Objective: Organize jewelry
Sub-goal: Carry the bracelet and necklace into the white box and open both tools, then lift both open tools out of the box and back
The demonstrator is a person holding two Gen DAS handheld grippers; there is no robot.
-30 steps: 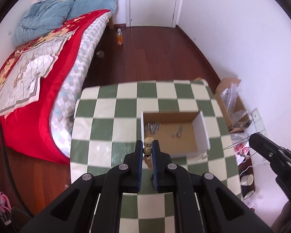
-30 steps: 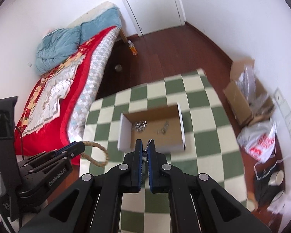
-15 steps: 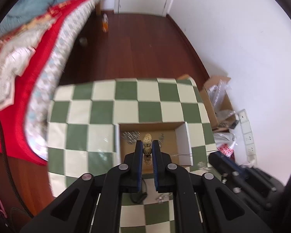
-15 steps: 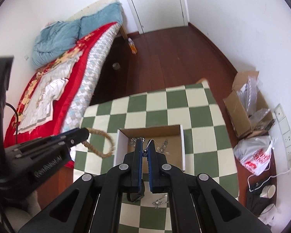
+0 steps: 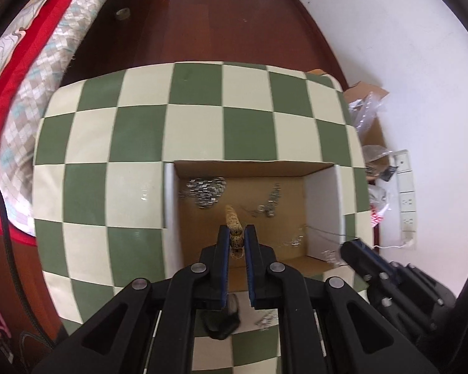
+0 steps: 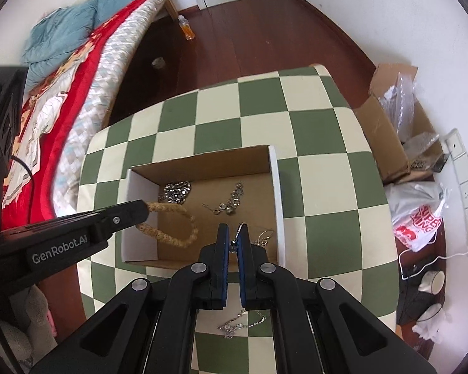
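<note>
Clamped in the left gripper (image 5: pixel 236 239), a speckled tan beaded bracelet (image 6: pixel 174 225), and pinched in the right gripper (image 6: pixel 233 239), a thin silver chain (image 6: pixel 237 230), are held over the open cardboard box (image 6: pixel 202 159), where release is judged due next.

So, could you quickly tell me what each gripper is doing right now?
Left gripper: closed on the tan speckled bead bracelet.
Right gripper: closed on the thin silver chain.

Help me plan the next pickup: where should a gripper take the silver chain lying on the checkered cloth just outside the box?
Pinch the silver chain at its bunched middle, coming straight down from above. It lies flat and tangled on the checkered cloth, so there is no edge to take from the side.
</note>
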